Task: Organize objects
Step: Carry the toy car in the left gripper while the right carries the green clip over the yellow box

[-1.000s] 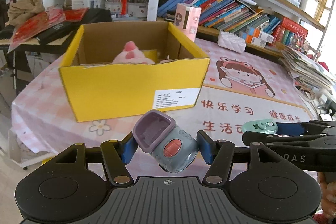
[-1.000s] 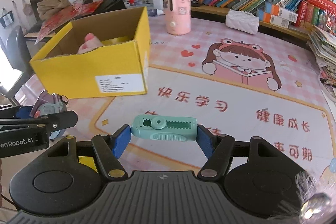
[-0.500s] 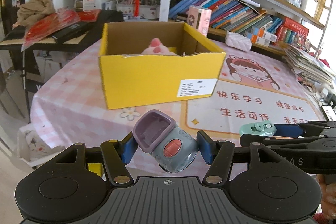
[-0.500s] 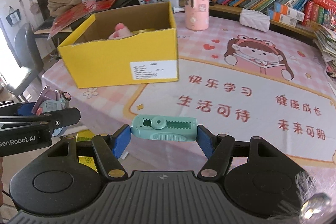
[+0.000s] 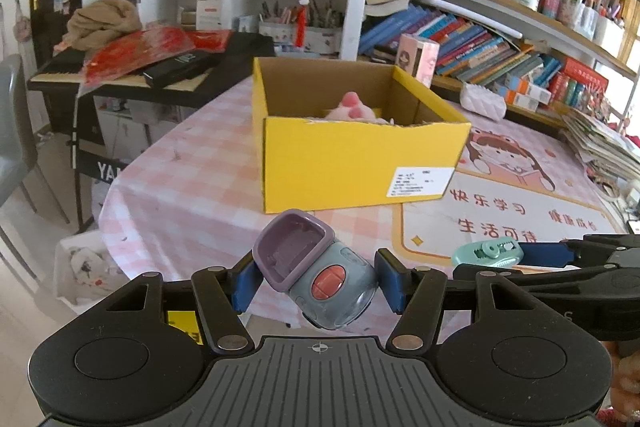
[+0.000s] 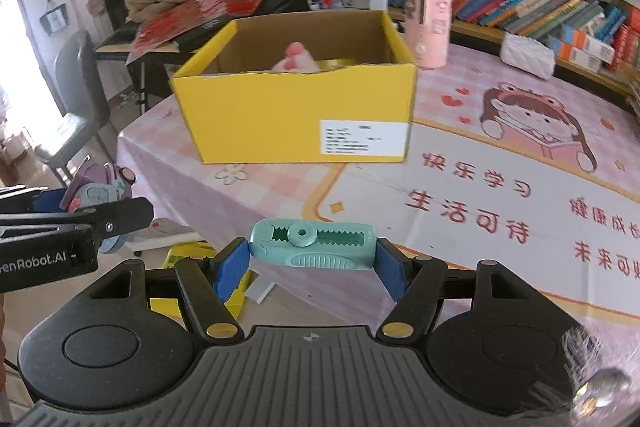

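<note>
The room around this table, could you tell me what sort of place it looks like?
Probably a home study or child's room. Bookshelves packed with books line the wall, a keyboard stands beside the table, whose pink cloth shows a cartoon child reading, and pen pots sit on a shelf.

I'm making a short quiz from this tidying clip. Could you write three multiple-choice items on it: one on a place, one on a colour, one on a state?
1. Where is the pink plush toy?
A. inside the yellow box
B. on the tablecloth
C. on a shelf

2. What colour is the small tool in the right gripper?
A. red
B. mint green
C. black

3. What is the left gripper doing?
A. hanging open and bare
B. gripping a grey and purple toy
C. gripping a book

Answers:
1 A, the plush pokes above the box's rim.
2 B, its body is mint green.
3 B, the jaws clamp the toy's sides.
</note>
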Demonstrator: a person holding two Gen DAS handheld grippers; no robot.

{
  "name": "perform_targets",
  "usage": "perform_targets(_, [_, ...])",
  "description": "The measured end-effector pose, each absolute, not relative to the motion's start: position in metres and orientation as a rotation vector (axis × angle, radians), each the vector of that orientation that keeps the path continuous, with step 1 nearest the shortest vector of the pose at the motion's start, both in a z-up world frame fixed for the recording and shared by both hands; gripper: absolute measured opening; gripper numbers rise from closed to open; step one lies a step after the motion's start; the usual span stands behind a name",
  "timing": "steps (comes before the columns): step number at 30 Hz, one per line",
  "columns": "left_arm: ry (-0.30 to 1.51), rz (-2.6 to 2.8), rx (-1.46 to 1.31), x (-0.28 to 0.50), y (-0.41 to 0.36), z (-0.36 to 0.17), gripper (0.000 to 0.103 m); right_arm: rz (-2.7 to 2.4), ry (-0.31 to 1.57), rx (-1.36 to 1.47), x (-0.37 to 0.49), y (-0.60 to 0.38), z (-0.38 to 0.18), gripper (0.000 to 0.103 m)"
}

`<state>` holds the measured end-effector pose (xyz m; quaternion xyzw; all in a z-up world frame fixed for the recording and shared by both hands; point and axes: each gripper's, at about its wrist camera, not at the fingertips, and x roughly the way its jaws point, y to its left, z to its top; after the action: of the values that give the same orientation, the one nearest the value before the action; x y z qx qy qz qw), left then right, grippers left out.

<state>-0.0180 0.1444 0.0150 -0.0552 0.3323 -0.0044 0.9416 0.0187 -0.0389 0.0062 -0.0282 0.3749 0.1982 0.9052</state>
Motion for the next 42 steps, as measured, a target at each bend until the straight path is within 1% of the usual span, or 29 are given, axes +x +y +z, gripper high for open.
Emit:
perform_targets(12, [0.611,0.001,-0.101,0.000,0.150,0.029,0.060,0.412,0.720,-0.074,0.044,-0.029,0.019,0.066])
perform_targets(19, [0.542,0.011,-0.089,0.041,0.151,0.048,0.060,0.402,0.636,-0.074,0.083,-0.030,0.041,0.066])
perform_targets(24, [0.514,0.023,-0.032,0.075,0.143,0.052,0.060,0.402,0.579,-0.070,0.120,-0.031,0.057,0.066])
perform_targets(32, [0.550,0.050,0.008,0.129,0.130,0.042,0.060,0.427,0.552,-0.075,0.177,-0.029,0.061,0.066])
perform_targets(42, [0.623,0.080,0.055,0.177,0.115,0.023,0.060,0.499,0.565,-0.083,0.233,-0.022,0.053,0.066])
